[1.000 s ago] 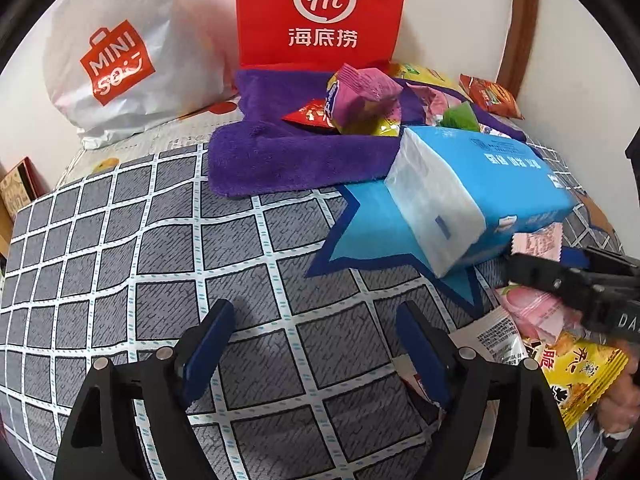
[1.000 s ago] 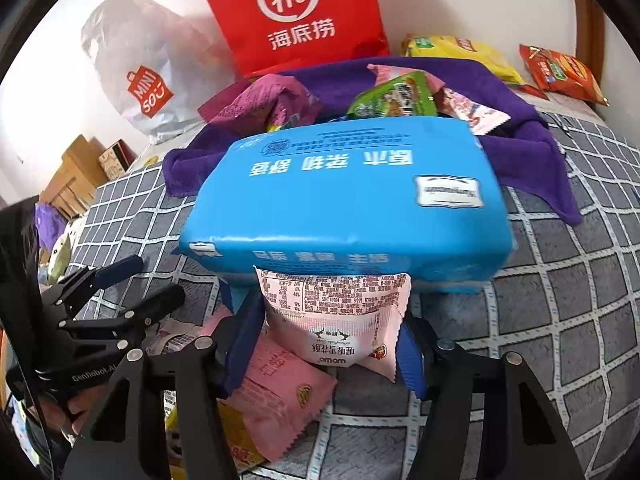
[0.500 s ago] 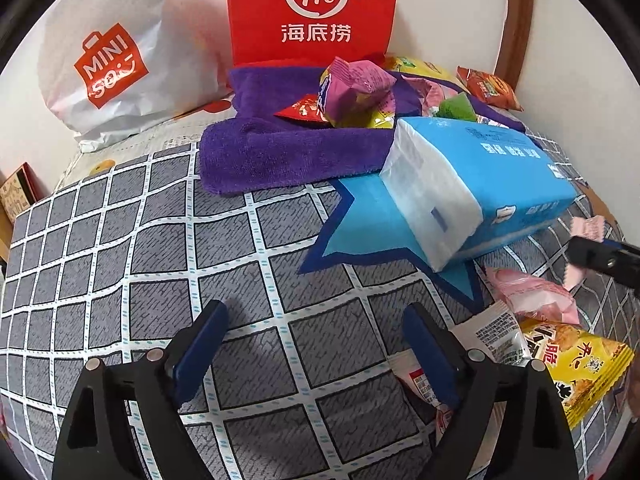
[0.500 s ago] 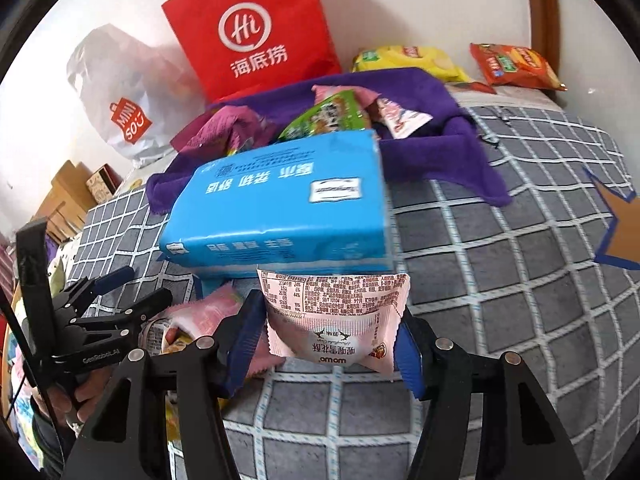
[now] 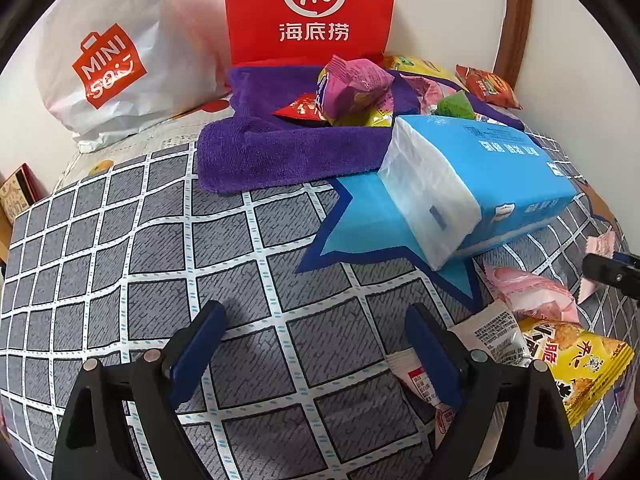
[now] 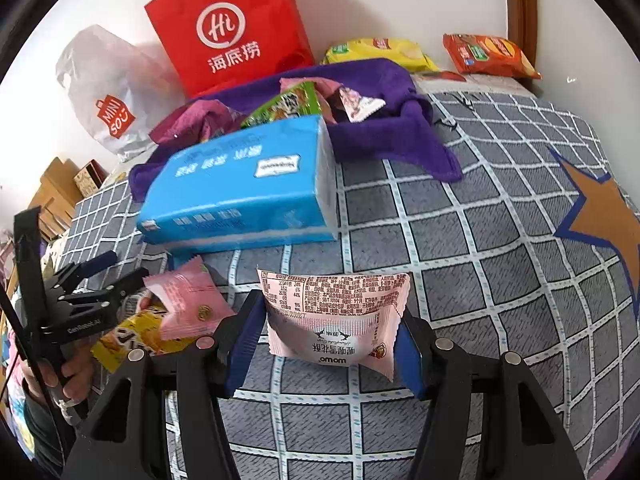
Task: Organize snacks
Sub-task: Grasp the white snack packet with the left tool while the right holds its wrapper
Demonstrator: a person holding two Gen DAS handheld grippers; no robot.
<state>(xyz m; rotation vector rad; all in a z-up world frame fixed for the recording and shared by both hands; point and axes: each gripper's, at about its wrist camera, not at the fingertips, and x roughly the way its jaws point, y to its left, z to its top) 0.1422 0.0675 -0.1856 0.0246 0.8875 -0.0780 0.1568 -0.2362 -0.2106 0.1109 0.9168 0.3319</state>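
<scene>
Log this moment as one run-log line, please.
left gripper: jaws just opened wider, empty over bedspread | right gripper: shut on pink snack packet | tissue pack: beside purple towel

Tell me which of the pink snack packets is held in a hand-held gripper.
The pink packet with its printed back facing the camera: the right hand-held gripper clamps it above the bedspread. The other pink packet lies loose beside the yellow one.

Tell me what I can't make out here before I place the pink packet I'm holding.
- Purple towel: its middle, in the right wrist view, hidden by the blue tissue pack.
- White packet: left wrist view, partly covered by the left gripper fingers.
- Pink packet in the right gripper: front face turned away; print too small.
</scene>
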